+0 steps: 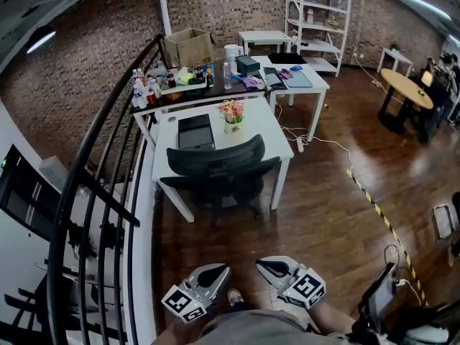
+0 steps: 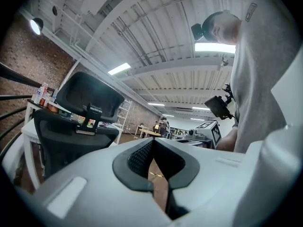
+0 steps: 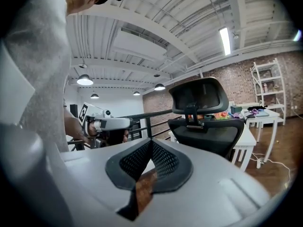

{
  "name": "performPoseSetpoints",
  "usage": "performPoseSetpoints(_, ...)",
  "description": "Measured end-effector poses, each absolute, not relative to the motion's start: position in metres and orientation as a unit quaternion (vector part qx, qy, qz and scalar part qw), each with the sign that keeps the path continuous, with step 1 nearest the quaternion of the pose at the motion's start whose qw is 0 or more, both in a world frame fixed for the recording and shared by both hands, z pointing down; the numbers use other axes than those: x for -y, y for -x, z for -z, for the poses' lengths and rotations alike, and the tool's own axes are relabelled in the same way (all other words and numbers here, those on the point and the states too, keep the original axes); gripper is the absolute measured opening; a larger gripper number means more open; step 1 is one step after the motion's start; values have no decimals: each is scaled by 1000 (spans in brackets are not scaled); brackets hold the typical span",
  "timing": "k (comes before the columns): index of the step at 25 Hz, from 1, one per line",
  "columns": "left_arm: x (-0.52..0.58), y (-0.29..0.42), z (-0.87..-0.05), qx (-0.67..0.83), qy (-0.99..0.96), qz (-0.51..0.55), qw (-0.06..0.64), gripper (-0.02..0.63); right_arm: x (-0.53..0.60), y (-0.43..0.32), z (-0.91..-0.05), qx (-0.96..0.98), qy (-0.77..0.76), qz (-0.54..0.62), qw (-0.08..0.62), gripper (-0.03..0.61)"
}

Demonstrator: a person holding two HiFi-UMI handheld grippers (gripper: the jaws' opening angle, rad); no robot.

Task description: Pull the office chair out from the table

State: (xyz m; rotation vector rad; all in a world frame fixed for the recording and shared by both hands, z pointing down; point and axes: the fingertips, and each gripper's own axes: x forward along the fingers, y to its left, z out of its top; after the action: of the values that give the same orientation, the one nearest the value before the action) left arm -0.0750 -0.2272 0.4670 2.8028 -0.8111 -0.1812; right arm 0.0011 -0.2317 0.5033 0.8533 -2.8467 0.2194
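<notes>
Office: brick wall [image 1: 86, 56], desks [image 1: 263, 129], shelving [image 1: 320, 19]

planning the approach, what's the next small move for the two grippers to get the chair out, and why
Probably carry the left gripper and right gripper forward toward the backrest of the office chair, opening their jaws on the way. Both are shut and empty, well short of the chair, which sits tucked under the white table with its backrest facing them.

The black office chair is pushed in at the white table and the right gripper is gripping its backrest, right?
No. The right gripper view shows the right gripper shut on nothing, well short of the office chair, which is pushed in at the white table.
</notes>
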Motion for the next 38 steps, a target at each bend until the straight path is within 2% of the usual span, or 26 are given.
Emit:
performPoseSetpoints(8, 295, 115, -465, 270, -956, 57, 95, -9, 300, 27, -497, 942, -319, -71, 72, 6)
performPoseSetpoints(20, 394, 127, -454, 290, -952, 57, 73, -9, 405, 24, -488, 942, -327, -48, 60, 6)
performPoseSetpoints(28, 450, 131, -438, 315, -947, 51, 51, -9, 460, 8, -474, 939, -337, -36, 54, 6)
performPoseSetpoints(38, 503, 186, -434, 389, -920, 38, 29, -8, 520, -49, -457, 918, -393, -16, 57, 6)
